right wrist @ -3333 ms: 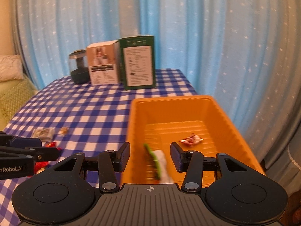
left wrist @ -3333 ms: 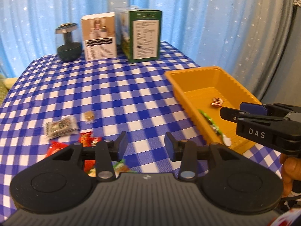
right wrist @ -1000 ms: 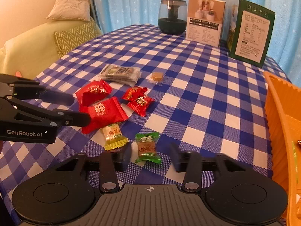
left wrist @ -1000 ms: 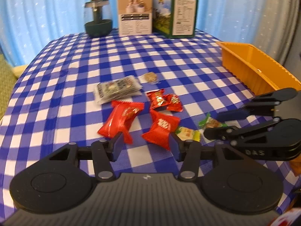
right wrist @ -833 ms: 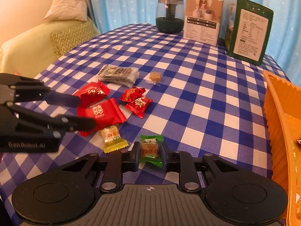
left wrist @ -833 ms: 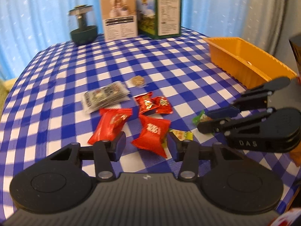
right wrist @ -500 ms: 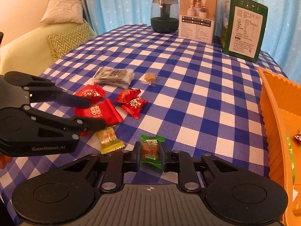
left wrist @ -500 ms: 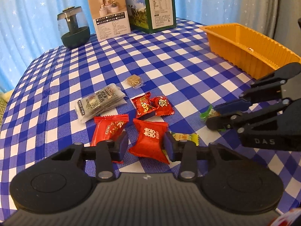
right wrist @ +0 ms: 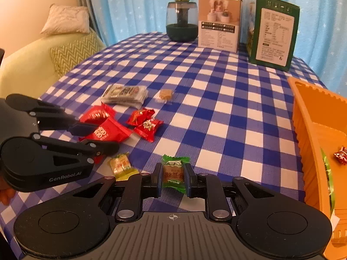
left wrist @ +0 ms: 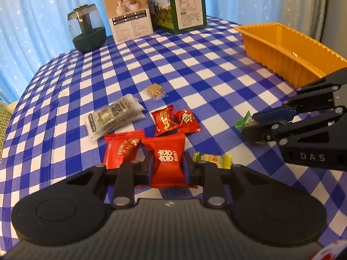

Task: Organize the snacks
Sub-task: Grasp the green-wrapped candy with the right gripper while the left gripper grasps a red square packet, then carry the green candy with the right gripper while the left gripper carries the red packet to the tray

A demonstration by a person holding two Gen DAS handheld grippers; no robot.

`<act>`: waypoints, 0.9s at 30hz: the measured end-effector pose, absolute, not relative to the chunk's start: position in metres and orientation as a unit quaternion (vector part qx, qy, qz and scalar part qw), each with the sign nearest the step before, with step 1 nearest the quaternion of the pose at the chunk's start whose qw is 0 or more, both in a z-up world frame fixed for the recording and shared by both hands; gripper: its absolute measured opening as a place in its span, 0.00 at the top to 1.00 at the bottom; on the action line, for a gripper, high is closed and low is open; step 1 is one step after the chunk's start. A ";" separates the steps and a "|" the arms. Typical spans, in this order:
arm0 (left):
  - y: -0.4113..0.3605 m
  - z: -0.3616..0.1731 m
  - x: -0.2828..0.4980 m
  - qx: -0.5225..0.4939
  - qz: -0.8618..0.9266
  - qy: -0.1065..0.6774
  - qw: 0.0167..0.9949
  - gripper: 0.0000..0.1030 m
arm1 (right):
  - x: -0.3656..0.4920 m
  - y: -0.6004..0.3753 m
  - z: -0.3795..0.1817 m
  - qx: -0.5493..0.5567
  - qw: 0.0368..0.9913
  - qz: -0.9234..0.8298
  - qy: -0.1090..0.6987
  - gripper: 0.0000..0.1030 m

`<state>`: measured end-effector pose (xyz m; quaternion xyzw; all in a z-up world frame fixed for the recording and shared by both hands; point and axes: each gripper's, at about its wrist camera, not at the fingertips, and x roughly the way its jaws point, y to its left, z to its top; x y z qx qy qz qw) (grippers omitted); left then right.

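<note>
My left gripper (left wrist: 166, 167) is shut on a red square snack packet (left wrist: 167, 158) at the near side of the checked table. My right gripper (right wrist: 173, 178) is shut on a green-wrapped candy (right wrist: 173, 171) and also shows in the left wrist view (left wrist: 249, 127). Loose on the cloth lie a yellow candy (left wrist: 213, 159), a long red packet (left wrist: 122, 148), two small red candies (left wrist: 174, 120), a grey clear packet (left wrist: 113, 117) and a small brown sweet (left wrist: 154, 90). The orange tray (left wrist: 282, 49) stands at the right and holds a red candy (right wrist: 340, 155) and a green wrapper (right wrist: 327, 173).
At the far edge stand a dark round jar (left wrist: 87, 29), a beige box (left wrist: 128, 13) and a green box (left wrist: 183, 3). Blue starred curtains hang behind. A green sofa with cushions (right wrist: 54, 54) is to the left of the table.
Both grippers moved from the orange tray to the snack pile. My right gripper closed on the green candy, then my left gripper closed on the red square packet.
</note>
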<state>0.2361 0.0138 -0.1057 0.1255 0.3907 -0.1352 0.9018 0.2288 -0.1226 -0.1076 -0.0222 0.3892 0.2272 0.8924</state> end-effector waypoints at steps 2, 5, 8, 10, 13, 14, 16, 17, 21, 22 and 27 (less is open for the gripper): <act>0.013 -0.101 0.234 0.121 -0.133 0.384 0.906 0.77 | 0.228 -0.124 -0.104 -0.017 0.896 0.224 0.384 0.80; 0.012 -0.092 0.232 0.115 -0.130 0.374 0.911 0.77 | 0.227 -0.128 -0.098 -0.009 0.900 0.219 0.377 0.80; 0.011 -0.082 0.230 0.106 -0.123 0.366 0.916 0.77 | 0.226 -0.132 -0.091 0.000 0.905 0.214 0.368 0.80; 0.009 -0.075 0.229 0.100 -0.119 0.362 0.919 0.77 | 0.224 -0.136 -0.086 0.005 0.908 0.210 0.362 0.80; 0.005 -0.065 0.228 0.089 -0.114 0.357 0.923 0.77 | 0.222 -0.145 -0.077 0.014 0.914 0.202 0.352 0.80; 0.002 -0.061 0.228 0.086 -0.114 0.356 0.924 0.77 | 0.221 -0.148 -0.074 0.017 0.916 0.198 0.348 0.80; -0.004 -0.054 0.228 0.079 -0.114 0.352 0.926 0.77 | 0.219 -0.155 -0.068 0.025 0.920 0.191 0.342 0.80; -0.007 -0.051 0.228 0.074 -0.114 0.350 0.927 0.77 | 0.218 -0.159 -0.065 0.028 0.922 0.188 0.338 0.80; -0.024 -0.040 0.229 0.063 -0.124 0.346 0.928 0.77 | 0.212 -0.175 -0.054 0.033 0.932 0.168 0.320 0.80; -0.030 -0.038 0.229 0.062 -0.128 0.346 0.928 0.77 | 0.210 -0.180 -0.052 0.033 0.934 0.163 0.315 0.80; -0.060 -0.029 0.232 0.058 -0.151 0.340 0.926 0.77 | 0.204 -0.211 -0.040 0.043 0.945 0.128 0.298 0.80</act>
